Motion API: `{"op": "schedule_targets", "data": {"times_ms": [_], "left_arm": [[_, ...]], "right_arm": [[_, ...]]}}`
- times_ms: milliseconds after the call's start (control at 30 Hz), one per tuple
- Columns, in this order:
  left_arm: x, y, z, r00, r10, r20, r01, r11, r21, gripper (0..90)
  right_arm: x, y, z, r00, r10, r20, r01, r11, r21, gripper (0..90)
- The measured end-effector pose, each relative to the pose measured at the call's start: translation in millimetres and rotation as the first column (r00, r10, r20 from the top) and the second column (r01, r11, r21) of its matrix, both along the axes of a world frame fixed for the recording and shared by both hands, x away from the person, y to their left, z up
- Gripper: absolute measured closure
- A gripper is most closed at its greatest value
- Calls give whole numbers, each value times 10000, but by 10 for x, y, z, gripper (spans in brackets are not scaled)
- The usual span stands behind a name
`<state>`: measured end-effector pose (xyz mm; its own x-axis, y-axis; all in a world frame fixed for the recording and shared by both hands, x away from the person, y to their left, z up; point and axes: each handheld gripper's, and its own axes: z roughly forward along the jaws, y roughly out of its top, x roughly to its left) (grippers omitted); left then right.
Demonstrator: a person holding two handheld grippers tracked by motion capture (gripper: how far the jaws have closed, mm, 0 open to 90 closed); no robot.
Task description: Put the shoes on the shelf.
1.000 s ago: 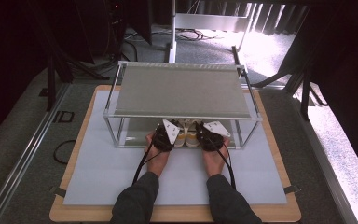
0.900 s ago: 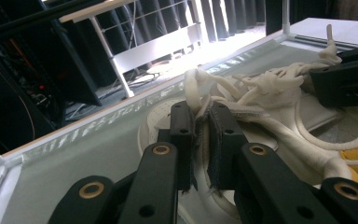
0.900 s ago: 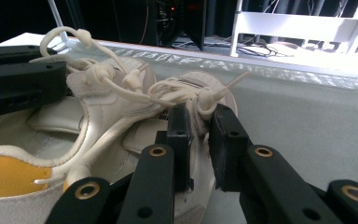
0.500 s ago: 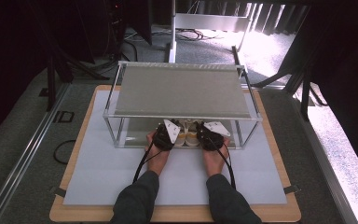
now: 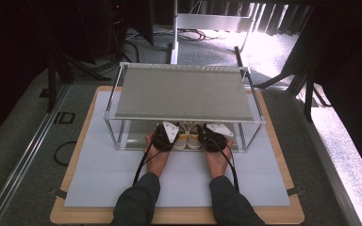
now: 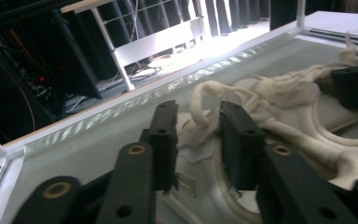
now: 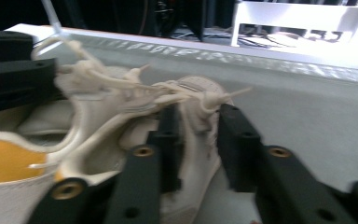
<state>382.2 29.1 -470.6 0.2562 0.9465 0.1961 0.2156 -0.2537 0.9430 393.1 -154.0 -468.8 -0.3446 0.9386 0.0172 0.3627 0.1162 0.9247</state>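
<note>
I have both claws reaching under the rack's (image 5: 184,92) top shelf to a pair of white shoes (image 5: 188,136) on its lower level, above the surface (image 5: 99,174). The left claw (image 6: 198,128) stands partly open around a lace loop (image 6: 200,100), jaws not clearly pinching it; the right claw (image 7: 198,128) likewise straddles a lace end (image 7: 205,100). I judge we're starting to handle the laces. Next: close on each lace and pull gently.

A wooden-edged table (image 5: 70,197) carries a pale grey mat (image 5: 99,174); on the mat stands a metal-framed rack (image 5: 184,92); cream lace-up shoes (image 5: 188,136) sit on its lower shelf.
</note>
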Motion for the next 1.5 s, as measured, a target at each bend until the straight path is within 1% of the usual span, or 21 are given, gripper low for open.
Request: {"op": "schedule_targets", "data": {"times_ms": [67, 133, 200, 233, 333, 433, 500, 600, 667, 700, 733, 767, 800, 833, 900, 933, 967, 1000, 1233, 1433, 1500], "left_arm": [[-1, 25, 0, 9998, 184, 2, -184, 9998, -12, 586], [-1, 47, 0, 9997, 260, 1, -260, 9996, -53, 562], [-2, 54, 0, 9993, 385, 42, -384, 9992, -60, 526], [-3, 53, 0, 9990, 449, 75, -449, 9990, -49, 524], [-5, 51, 0, 9986, 510, 112, -509, 9987, -27, 507], [-5, 57, 0, 9985, 538, 122, -537, 9985, -40, 492], [-1, 60, -1, 9997, 239, 3, -239, 9996, -142, 516], [-7, 31, -1, 9997, -226, -112, 225, 9997, -116, 630], [-19, 3, -3, 9997, -225, -115, 223, 9997, -133, 679], [9, 37, 15, 9965, -830, -79, 833, 9958, 373, 693], [50, 79, 38, 9850, -1718, -180, 1728, 9800, 986, 701], [52, 86, 42, 9833, -1810, -205, 1822, 9772, 1092, 716], [10, 51, 23, 9937, -1115, -140, 1122, 9919, 602, 718], [10, 67, 31, 9935, -1130, -117, 1135, 9914, 654, 705], [14, 115, 54, 9884, -1520, -76, 1521, 9857, 724, 622], [9, 131, 61, 9861, -1662, -51, 1662, 9848, 496, 572], [-8, 135, 65, 9876, -1571, -15, 1570, 9865, 459, 548], [-40, 127, 61, 9913, -1316, 57, 1313, 9907, 349, 517], [-129, 185, 81, 9887, -1497, 42, 1495, 9881, 375, 505], [-286, 234, 146, 9797, -1982, 296, 1976, 9800, 222, 467], [-331, 245, 158, 9747, -2222, 245, 2222, 9750, 8, 422]], "right_arm": [[-6, -18, 3, 9997, -243, -61, 243, 9997, 97, 636], [-29, -28, 8, 9996, -293, 8, 293, 9995, 113, 610], [-70, -26, 31, 9996, -204, 189, 203, 9998, 83, 589], [-96, -19, 48, 9992, -259, 300, 258, 9997, 32, 569], [-151, -21, 93, 9985, -64, 547, 61, 10000, 70, 538], [-247, -23, 113, 9973, 88, 734, -98, 9999, 129, 534], [-317, -29, 128, 9958, 191, 898, -215, 9994, 261, 507], [-405, -6, 145, 9929, 571, 1048, -596, 9980, 210, 503], [-479, 27, 160, 9885, 838, 1256, -865, 9961, 159, 508], [-501, 41, 169, 9868, 927, 1331, -949, 9954, 101, 511], [-522, 59, 179, 9842, 1102, 1382, -1116, 9938, 21, 510], [-535, 74, 186, 9825, 1257, 1375, -1267, 9919, -20, 508], [-539, 84, 189, 9818, 1314, 1368, -1317, 9913, -71, 507], [-540, 87, 189, 9824, 1308, 1335, -1315, 9913, -37, 508], [-534, 83, 184, 9837, 1290, 1249, -1304, 9915, 28, 508], [-532, 81, 179, 9841, 1292, 1215, -1306, 9914, 33, 507], [-534, 80, 175, 9845, 1280, 1203, -1294, 9916, 45, 507], [-536, 79, 172, 9844, 1301, 1188, -1311, 9914, 12, 507], [-539, 84, 166, 9843, 1338, 1155, -1344, 9909, -28, 500], [-505, 58, 148, 9892, 1193, 853, -1207, 9926, 124, 477], [-484, 56, 133, 9905, 1184, 706, -1197, 9927, 149, 443]]}}
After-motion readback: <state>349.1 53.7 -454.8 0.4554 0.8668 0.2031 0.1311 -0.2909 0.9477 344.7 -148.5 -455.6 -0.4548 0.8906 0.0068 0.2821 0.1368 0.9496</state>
